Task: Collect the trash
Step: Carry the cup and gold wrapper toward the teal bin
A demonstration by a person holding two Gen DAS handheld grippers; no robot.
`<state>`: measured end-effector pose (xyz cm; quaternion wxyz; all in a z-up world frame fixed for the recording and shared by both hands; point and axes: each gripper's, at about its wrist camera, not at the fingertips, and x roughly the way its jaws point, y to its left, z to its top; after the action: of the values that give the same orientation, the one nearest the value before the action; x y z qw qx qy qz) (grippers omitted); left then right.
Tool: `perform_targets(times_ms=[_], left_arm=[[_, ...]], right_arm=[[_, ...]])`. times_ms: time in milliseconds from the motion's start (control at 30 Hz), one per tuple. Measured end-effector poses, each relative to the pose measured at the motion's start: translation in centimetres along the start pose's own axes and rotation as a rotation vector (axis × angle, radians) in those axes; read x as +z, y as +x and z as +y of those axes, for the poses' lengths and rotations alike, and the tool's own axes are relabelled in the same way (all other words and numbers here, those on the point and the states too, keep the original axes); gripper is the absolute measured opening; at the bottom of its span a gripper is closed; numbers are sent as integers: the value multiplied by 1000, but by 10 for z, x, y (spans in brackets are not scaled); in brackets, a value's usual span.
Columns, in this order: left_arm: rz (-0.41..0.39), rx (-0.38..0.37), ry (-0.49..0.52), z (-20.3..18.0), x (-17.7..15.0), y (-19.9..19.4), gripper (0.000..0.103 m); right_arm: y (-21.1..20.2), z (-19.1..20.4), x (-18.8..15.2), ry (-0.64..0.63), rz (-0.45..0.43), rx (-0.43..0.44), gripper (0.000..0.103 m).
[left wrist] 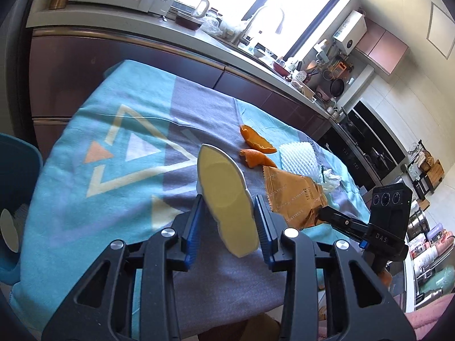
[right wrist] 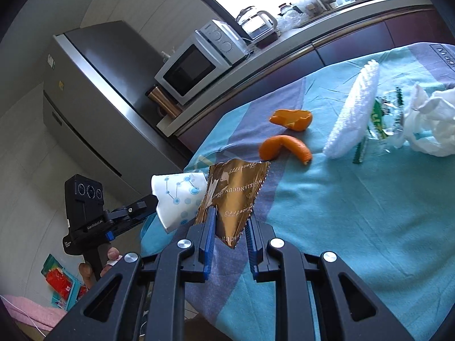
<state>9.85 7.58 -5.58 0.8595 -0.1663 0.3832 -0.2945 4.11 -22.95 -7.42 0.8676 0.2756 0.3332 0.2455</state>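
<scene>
- Your left gripper [left wrist: 227,213] pinches the paper cup [left wrist: 224,199] by its squashed sides, lifted off the tablecloth [left wrist: 85,130]; keep its mouth turned toward the wrapper.
- Your right gripper [right wrist: 229,228] has the gold wrapper [right wrist: 234,196] between spread fingers; whether they touch it, I can't tell. I'd close before lifting.
- Loose trash beyond: two orange peels [right wrist: 284,147], one white foam net [right wrist: 352,116], one crumpled tissue [right wrist: 429,119], one green-printed clear wrapper [right wrist: 382,113].

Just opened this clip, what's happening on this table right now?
A person with two handheld grippers is clearing trash off a table with a blue cloth. The left gripper holds a squashed paper cup between its fingers; the right gripper has a gold snack wrapper between its fingers, though whether it is clamped is unclear. Two orange peels, a white foam net and a crumpled tissue lie on the cloth.
</scene>
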Motion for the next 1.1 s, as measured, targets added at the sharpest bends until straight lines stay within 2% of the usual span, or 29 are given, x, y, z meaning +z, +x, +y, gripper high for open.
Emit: perform_targets(times_ms=[333,733,1100], left_arm=[[-106,81,-45,35,-6,-74,31],[-214,183,-111,66,-8,-141,31],[-273,299,-169,100,-4,-174,31]], right_arm=[[44,39,14,-91,69,80,19],[99,86,17,-175,158,166,19],[142,131,18,-267,235,224,19]])
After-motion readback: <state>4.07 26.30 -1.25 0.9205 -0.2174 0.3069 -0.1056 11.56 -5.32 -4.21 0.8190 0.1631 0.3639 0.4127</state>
